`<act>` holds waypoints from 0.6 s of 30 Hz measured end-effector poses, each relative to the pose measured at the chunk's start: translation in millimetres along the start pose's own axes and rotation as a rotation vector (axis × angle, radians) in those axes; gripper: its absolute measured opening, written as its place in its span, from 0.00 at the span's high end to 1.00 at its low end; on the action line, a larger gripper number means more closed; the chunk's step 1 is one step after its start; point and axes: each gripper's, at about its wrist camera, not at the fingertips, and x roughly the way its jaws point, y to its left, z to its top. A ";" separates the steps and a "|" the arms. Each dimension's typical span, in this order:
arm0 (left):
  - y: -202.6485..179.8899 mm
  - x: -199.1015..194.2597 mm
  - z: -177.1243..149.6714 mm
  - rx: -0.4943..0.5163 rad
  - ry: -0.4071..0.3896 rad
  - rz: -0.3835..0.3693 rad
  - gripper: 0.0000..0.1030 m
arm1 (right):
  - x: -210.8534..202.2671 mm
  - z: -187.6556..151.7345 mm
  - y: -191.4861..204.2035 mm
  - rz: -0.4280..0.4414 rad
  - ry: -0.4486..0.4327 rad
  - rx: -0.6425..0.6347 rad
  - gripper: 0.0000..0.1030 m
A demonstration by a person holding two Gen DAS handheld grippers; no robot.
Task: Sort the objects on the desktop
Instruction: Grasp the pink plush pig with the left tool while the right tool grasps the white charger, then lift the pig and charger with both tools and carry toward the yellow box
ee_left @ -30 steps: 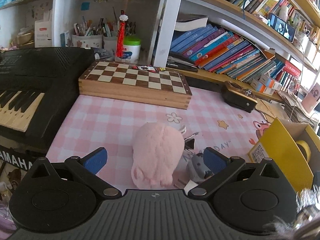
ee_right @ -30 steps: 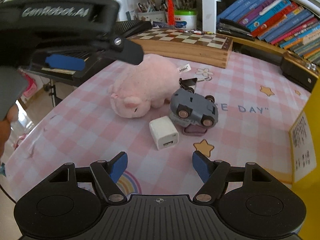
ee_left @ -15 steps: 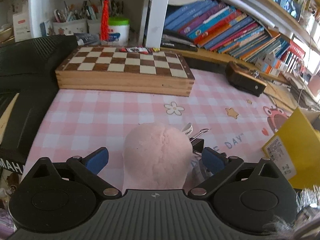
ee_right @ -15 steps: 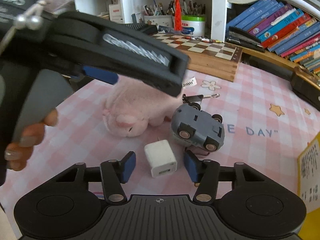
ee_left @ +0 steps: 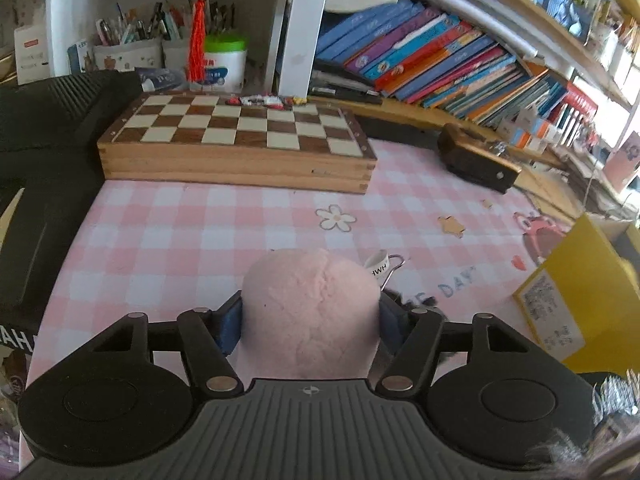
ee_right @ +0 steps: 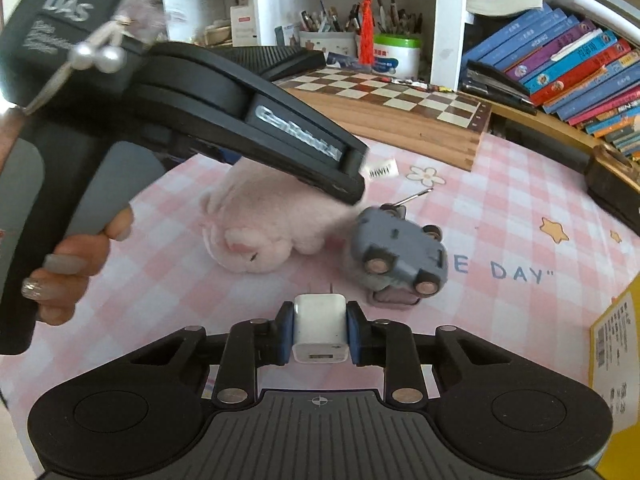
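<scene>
Charger [ee_right: 319, 330] clamped in right tongs [ee_right: 318, 332] — unseen from the left wrist.

- The left gripper [ee_left: 310, 320] moved forward over the pink plush pig [ee_left: 312, 312]; its jaws, wide apart a second earlier, were closing, and the blue pads now sat against the plush's two sides.
- The right gripper [ee_right: 319, 334] advanced to the white charger cube [ee_right: 319, 328], which had lain ahead of its open jaws, and closed on it, both pads pressing its sides.
- In the right wrist view, the left gripper's body came to cover more of the pig.
</scene>
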 end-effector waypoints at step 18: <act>13.2 -121.9 -48.9 -0.178 -0.138 -0.062 0.39 | -84.5 -21.5 13.2 -0.033 -0.059 0.036 0.74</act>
